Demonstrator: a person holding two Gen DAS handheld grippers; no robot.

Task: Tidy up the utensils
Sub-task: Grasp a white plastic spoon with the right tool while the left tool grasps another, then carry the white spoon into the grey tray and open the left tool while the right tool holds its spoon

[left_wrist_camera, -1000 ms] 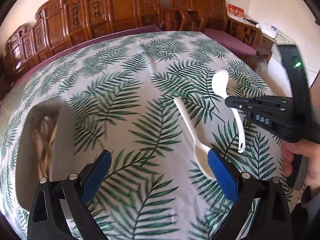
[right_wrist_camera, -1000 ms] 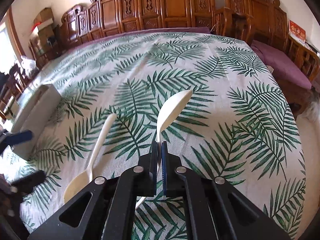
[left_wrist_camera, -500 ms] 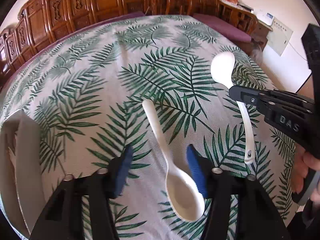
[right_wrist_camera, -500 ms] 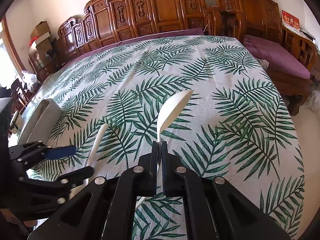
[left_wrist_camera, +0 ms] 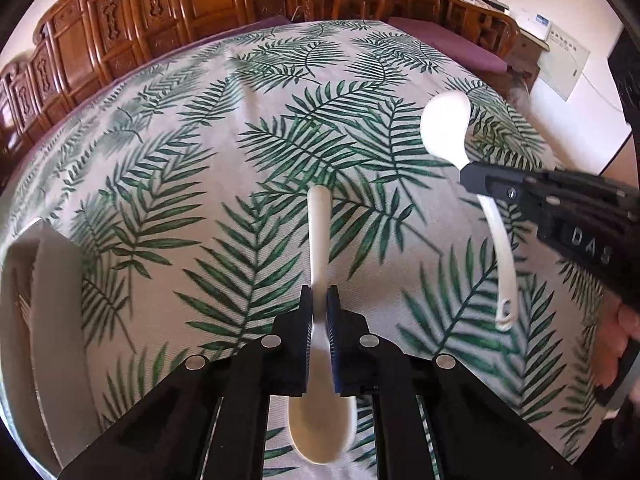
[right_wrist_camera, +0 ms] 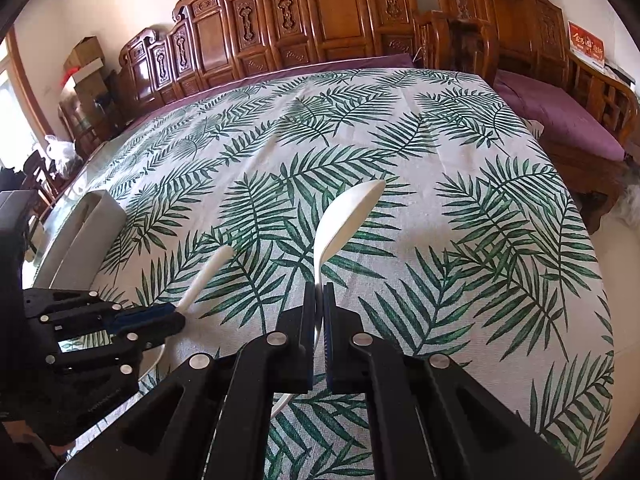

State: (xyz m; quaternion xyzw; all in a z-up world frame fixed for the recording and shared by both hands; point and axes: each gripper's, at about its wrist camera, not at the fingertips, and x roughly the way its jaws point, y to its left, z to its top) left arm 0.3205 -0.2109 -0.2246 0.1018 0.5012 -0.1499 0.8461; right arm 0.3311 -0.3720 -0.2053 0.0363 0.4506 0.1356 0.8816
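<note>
Glossy white plastic spoons (left_wrist_camera: 319, 236), matt woven tablecloth (left_wrist_camera: 200, 184), polished carved wood chairs (right_wrist_camera: 320, 20).

1. the near spoon (left_wrist_camera: 319, 240) lies on the tabletop (left_wrist_camera: 200, 168) between the left tool's (left_wrist_camera: 318, 312) closed jaws, handle pointing ahead, bowl back under the tool.
2. to its right, the right tool (left_wrist_camera: 476, 180) holds the second spoon (left_wrist_camera: 446, 128) above the tabletop.
3. a container (left_wrist_camera: 44, 320) sits to the left tool's left.
4. wooden chairs (right_wrist_camera: 320, 20) stand beyond the tabletop's far edge.

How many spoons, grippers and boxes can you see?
Spoons: 2, one in the left gripper, one in the right gripper
Grippers: 2
Boxes: 1, white
Total: 5
</note>
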